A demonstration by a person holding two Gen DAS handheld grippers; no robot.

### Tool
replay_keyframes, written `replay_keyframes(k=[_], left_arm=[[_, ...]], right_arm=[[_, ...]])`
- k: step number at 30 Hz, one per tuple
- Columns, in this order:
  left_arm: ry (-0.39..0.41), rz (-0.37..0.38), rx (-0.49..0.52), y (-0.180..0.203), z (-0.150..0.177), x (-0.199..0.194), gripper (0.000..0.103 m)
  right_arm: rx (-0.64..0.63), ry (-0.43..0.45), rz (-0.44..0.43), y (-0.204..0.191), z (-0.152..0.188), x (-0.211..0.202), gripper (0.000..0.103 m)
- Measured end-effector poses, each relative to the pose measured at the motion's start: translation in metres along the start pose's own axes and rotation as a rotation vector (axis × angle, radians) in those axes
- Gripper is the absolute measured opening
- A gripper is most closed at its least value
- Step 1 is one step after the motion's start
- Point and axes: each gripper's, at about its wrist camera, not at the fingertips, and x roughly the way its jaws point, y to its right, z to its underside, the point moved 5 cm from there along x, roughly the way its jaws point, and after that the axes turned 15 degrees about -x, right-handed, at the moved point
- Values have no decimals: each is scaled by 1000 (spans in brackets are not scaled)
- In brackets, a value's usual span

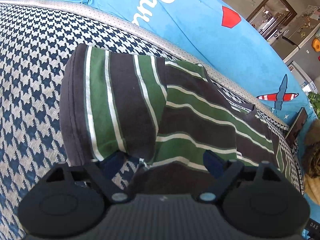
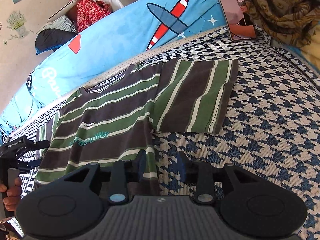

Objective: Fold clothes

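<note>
Striped T-shirt (image 2: 112, 110) flat on houndstooth cover (image 2: 260, 120), collar at far edge, sleeve out. Left gripper (image 1: 162, 160), right gripper (image 2: 160, 166) agape, empty — straddling hem corners; pinch both layers.

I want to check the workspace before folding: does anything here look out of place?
Yes. A phone leans against the blue cushion at the far edge of the houndstooth cover, beyond the striped shirt. It has no part in folding.

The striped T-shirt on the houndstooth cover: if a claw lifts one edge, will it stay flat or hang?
The striped T-shirt probably droops: its thin knit already wrinkles at the sleeve. It likely drags rather than slides, since the houndstooth cover looks coarse.
</note>
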Motion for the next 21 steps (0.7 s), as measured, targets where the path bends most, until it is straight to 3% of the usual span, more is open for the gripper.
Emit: replay_keyframes(k=[2,6,9,12,14,17,21], left_arm=[[12,-3,-13,-1,-3,0,63],[28,9,-73,-5,-5,0,60],[53,-21,-63,-3,-4,1,52],[87,-73,-25,2,-3,2,37],[102,-93,-8,3,-3,3,20],[133,-128,15,4,-3,3,9],[235,-217,72,3,-13,-7,8]], right_arm=[[1,0,0,0,-2,3,33],[16,-4,1,0,-5,8,33],[31,-6,7,3,-6,11,33],[51,-7,11,5,-6,13,33],[74,-3,11,7,-7,13,33],[106,4,21,11,-7,12,33],[154,15,72,20,-8,7,33]])
